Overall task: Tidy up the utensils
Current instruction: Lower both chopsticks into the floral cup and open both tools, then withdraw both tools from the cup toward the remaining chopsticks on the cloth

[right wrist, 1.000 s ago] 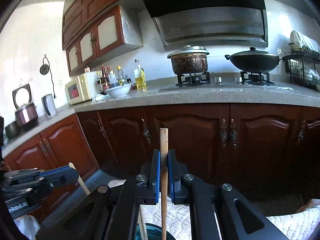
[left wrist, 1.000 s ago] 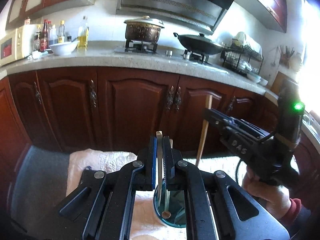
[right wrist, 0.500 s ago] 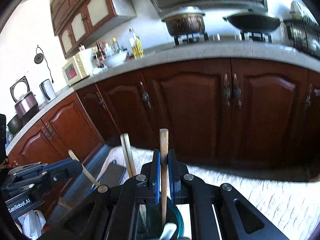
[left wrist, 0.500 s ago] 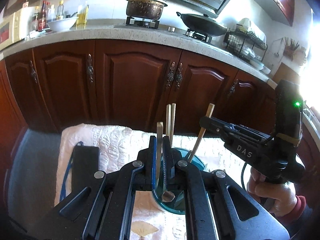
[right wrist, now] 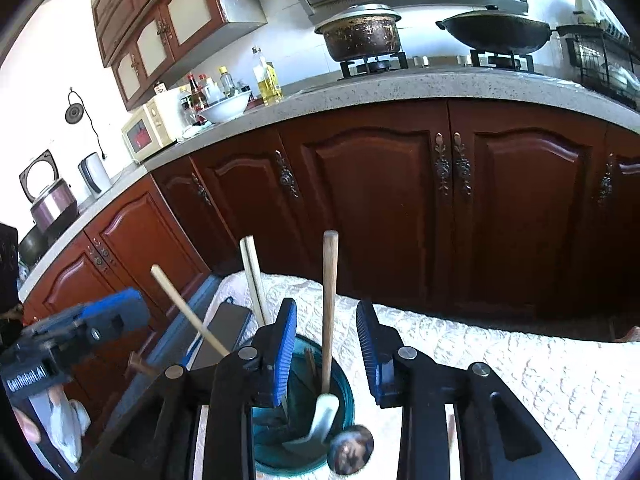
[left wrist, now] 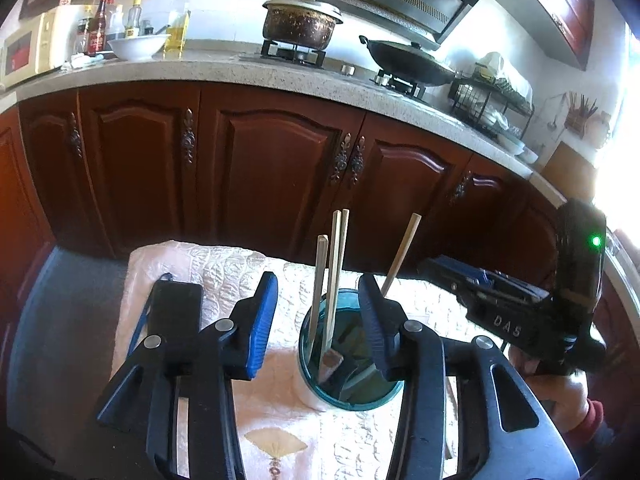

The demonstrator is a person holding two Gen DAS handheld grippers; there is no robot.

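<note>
A teal glass cup [left wrist: 348, 400] stands on the white cloth, right under both grippers. My left gripper [left wrist: 318, 280] is opening above it. A single chopstick [left wrist: 321, 264] stands loose in the cup between its pads, touching neither. A pair of chopsticks [left wrist: 339, 248] leans in the cup too. My right gripper [right wrist: 326, 304] is also opening over the cup [right wrist: 347, 394]. The wooden-handled white spatula [right wrist: 330, 280] stands free in the cup between its pads. From the left wrist view that handle [left wrist: 403, 248] leans right, by the right gripper [left wrist: 500, 304].
A black phone [left wrist: 176, 312] lies on the white quilted cloth [left wrist: 224, 264] left of the cup. A shiny spoon bowl [right wrist: 350, 450] shows at the cup's near side. Dark wood cabinets [left wrist: 280, 168] stand behind the table, under a counter with a pot and a wok.
Both grippers sank toward the cup and went from shut to open. The chopstick and the wooden-handled spatula they held now stand in the cup on their own.
</note>
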